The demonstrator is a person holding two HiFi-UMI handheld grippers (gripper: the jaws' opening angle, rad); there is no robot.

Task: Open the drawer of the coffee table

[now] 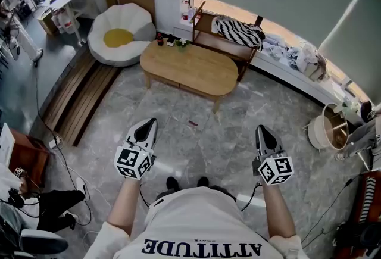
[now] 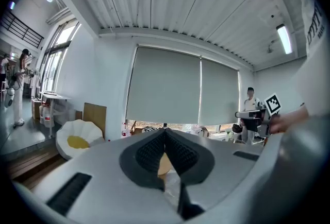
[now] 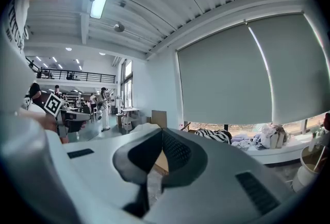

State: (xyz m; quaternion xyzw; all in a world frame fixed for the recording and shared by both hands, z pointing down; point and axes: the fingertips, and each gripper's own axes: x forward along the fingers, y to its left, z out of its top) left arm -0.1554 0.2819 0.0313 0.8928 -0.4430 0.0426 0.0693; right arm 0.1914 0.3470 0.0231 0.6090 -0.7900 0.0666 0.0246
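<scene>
Desk (image 1: 189, 67), a low oval wooden one, is seen standing on the grey stone floor (image 1: 196, 144) in the middle of the head view, well ahead of both tools, and its near long side looks flush. To its left a white cushion seat (image 1: 119, 34) with a yellow centre is set, near the desk's left end. A few small bottles (image 1: 168, 41) are gathered on the desk's far left corner. Behind the desk a wooden rack (image 1: 205, 37) is placed, with a black-and-white striped cloth (image 1: 238, 31) laid over it. At the far right a pale round basket (image 1: 326, 128) is seen on the floor. The left tool (image 1: 147, 125) is held low at the left and pointed towards the desk. In the left gripper view the left tool (image 2: 165, 134) is closed, its pads brought together at the tips with nothing gripped. The right tool (image 1: 262, 130) is held level with it at the right, well apart from it. In the right gripper view the right tool (image 3: 161, 134) is likewise closed on nothing.
</scene>
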